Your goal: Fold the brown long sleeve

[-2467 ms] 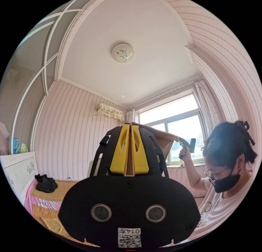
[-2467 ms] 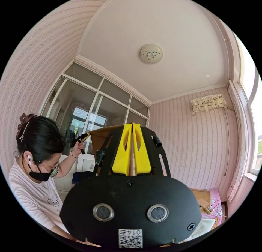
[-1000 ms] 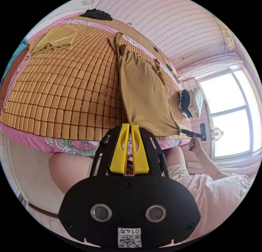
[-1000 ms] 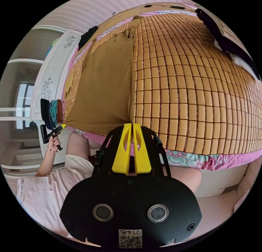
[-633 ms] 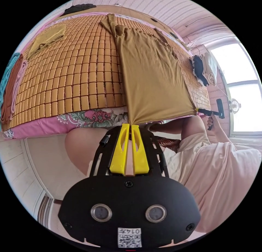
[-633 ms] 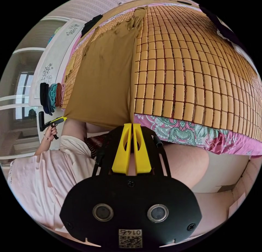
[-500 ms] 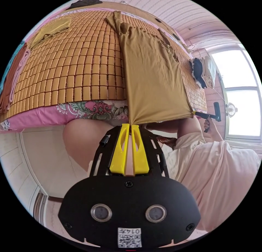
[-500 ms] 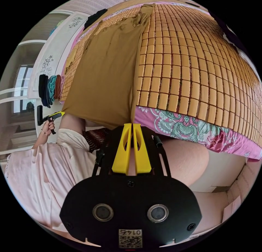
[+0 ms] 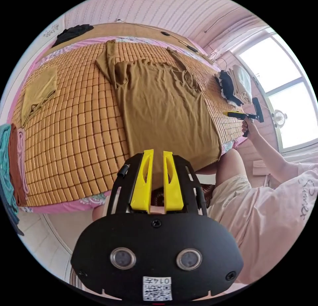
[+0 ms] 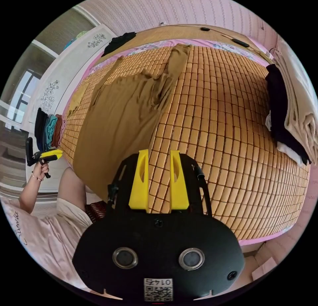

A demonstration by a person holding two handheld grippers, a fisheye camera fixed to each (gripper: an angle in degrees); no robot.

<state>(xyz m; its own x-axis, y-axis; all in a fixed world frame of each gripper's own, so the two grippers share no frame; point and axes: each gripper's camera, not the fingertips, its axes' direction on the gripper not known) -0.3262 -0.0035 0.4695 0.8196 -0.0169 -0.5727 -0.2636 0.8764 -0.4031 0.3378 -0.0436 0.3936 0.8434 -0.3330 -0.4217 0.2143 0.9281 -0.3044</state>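
The brown long sleeve [image 9: 162,107] lies spread flat on the bamboo mat [image 9: 82,127] of the bed. Its sleeves lie towards the far end and its hem hangs over the near edge. My left gripper [image 9: 158,152] is open above the hem's left corner, with nothing between its yellow jaws. A hand holds my right gripper [image 9: 243,115] out past the shirt's right side, apart from the cloth. In the right gripper view the shirt [image 10: 122,120] lies to the left. My right gripper [image 10: 159,151] is open over bare mat [image 10: 212,120]. The left gripper [image 10: 43,155] is held off the bed's corner.
A folded mustard garment [image 9: 39,87] and a black item [image 9: 71,32] lie at the mat's far left. A black and cream clothes pile [image 10: 291,110] sits at the right side. Folded clothes [image 10: 49,127] are stacked by the left edge. The person's legs are against the bed's near edge.
The shirt was held up by its hem, then lowered and pulled flat over the bed. Both grippers have since opened, let go of the hem and drawn apart from it.
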